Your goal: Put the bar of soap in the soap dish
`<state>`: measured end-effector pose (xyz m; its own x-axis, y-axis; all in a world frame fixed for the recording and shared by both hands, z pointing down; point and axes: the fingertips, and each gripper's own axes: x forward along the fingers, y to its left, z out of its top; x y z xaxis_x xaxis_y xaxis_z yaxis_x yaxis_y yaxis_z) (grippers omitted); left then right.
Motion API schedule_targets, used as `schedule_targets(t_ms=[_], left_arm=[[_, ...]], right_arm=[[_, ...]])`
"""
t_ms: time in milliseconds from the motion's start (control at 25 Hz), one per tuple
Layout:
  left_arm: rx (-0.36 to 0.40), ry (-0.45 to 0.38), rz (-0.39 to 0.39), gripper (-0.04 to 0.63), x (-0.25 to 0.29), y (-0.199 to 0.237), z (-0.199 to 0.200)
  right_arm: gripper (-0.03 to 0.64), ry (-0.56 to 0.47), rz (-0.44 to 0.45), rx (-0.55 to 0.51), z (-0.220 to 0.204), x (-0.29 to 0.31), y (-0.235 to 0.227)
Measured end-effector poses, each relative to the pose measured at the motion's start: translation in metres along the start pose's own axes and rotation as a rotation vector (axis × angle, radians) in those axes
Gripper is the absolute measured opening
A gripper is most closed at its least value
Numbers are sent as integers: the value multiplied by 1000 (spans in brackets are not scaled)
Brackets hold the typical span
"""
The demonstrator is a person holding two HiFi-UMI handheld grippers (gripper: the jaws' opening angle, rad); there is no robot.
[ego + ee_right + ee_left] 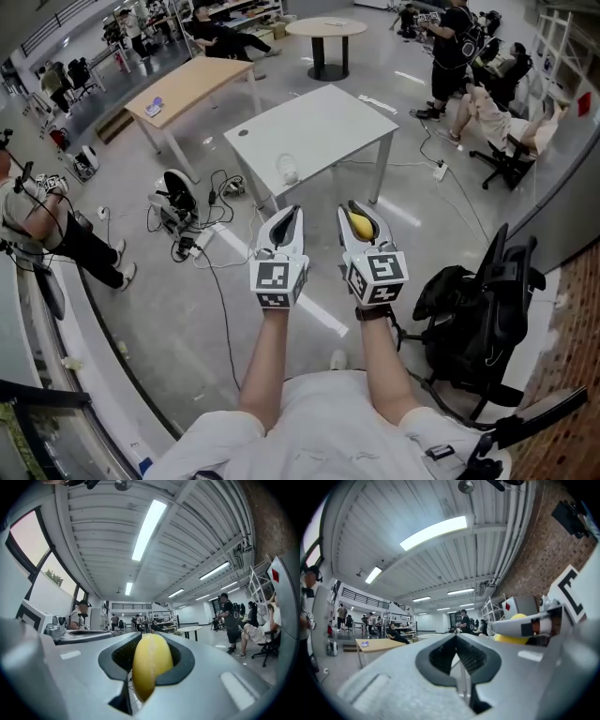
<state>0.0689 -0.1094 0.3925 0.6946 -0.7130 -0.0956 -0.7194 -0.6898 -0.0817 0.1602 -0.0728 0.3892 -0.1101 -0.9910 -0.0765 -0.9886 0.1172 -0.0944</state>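
A yellow bar of soap (359,225) sits clamped between the jaws of my right gripper (361,221), held up in the air well short of the white table (328,122). In the right gripper view the soap (149,665) fills the gap between the jaws. My left gripper (285,228) hangs beside it at the same height, shut with nothing in it (457,638). A small pale dish-like object (290,172) lies near the table's front edge, beyond both grippers. The soap (516,618) also shows in the left gripper view at the right.
A wooden table (192,86) and a round table (326,28) stand further back. Cables and devices (187,220) litter the floor left of the white table. A black office chair (483,309) is close on the right. Several people sit or stand around the room.
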Motion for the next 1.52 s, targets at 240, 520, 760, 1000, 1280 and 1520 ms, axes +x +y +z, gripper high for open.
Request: schedule_targets(t_ms=[240, 520, 760, 1000, 1280, 1520], left_arm=[[-6, 53, 31, 0, 39, 5, -27], [-28, 49, 26, 0, 84, 14, -50], [-102, 48, 18, 0, 150, 51, -57], [-28, -41, 72, 0, 215, 142, -29], [-59, -23, 157, 0, 262, 240, -61], [-80, 34, 172, 0, 291, 280, -98]], right_arm=[[85, 47, 4, 44, -23, 26, -39], [84, 72, 22, 46, -45, 59, -59], [85, 93, 19, 62, -59, 136, -81], [85, 86, 113, 59, -35, 250, -70], [86, 102, 194, 164, -62, 371, -58], [84, 173, 228, 205, -101, 423, -58]])
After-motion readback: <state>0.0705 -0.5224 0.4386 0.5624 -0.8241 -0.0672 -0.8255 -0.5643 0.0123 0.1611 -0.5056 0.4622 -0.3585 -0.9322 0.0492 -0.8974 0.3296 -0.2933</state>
